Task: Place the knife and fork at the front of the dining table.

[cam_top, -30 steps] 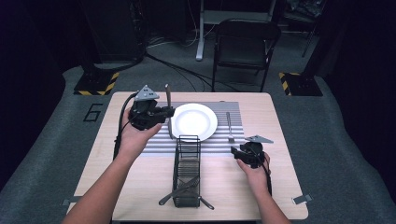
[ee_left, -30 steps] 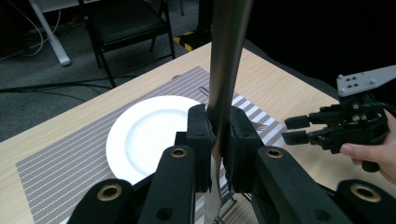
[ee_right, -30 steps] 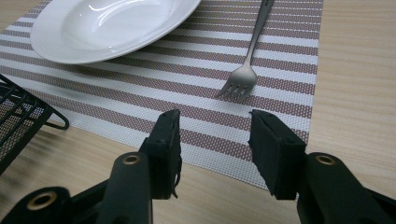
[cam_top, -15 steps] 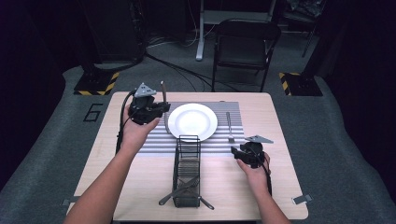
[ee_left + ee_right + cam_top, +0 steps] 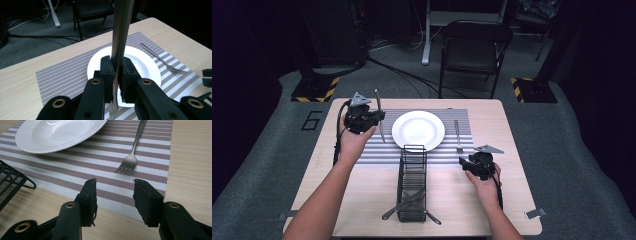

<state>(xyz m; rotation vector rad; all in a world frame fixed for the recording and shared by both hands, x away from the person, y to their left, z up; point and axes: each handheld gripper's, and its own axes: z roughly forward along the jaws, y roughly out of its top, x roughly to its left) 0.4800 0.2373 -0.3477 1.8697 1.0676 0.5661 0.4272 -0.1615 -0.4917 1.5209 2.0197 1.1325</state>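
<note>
Knife (image 5: 121, 30) handle cut off by the top edge of the left gripper view, blade tip cut off below, plate (image 5: 57, 132) far rim cut off in the right gripper view

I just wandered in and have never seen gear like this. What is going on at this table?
A person is setting a place at a table with a hand-held gripper in each hand. The left gripper has its jaws shut on a knife, held upright over the striped placemat just left of the white plate. A fork already lies right of the plate. The right gripper rests open near the fork, holding nothing. A wire cutlery basket stands in front.
</note>
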